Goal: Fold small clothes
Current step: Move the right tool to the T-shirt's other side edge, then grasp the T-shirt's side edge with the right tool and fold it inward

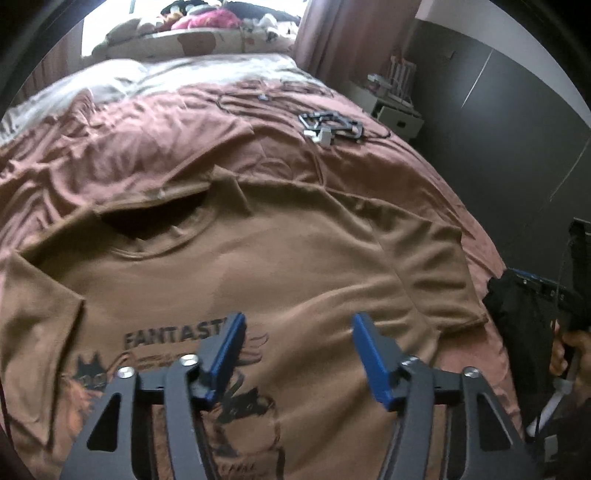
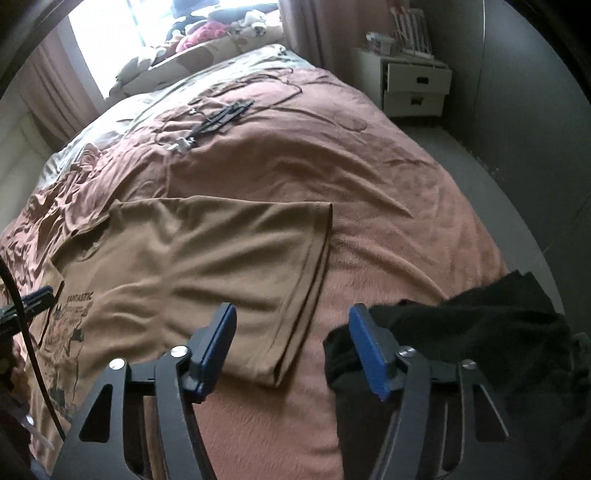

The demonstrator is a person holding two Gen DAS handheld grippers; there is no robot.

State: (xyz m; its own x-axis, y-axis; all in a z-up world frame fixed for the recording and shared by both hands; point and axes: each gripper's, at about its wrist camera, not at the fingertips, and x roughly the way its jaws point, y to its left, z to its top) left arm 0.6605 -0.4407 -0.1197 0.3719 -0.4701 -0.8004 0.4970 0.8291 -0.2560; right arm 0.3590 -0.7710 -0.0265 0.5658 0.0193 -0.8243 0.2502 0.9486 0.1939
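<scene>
A tan T-shirt (image 1: 266, 266) with a dark "FANTASTIC" print lies spread face up on the bed, collar away from me; it also shows in the right wrist view (image 2: 207, 258). My left gripper (image 1: 299, 321) is open and empty, hovering over the shirt's chest print. My right gripper (image 2: 291, 314) is open and empty, hovering over the bedspread just off the shirt's right sleeve hem. A black garment (image 2: 480, 332) lies bunched at the bed's right edge beside my right finger; it also shows in the left wrist view (image 1: 517, 317).
The pinkish-brown bedspread (image 2: 369, 184) covers the bed. A black folding frame with cables (image 1: 332, 125) lies further up the bed. A white bedside drawer unit (image 2: 417, 88) stands at the far right. Pillows and soft toys (image 1: 207, 22) sit at the head.
</scene>
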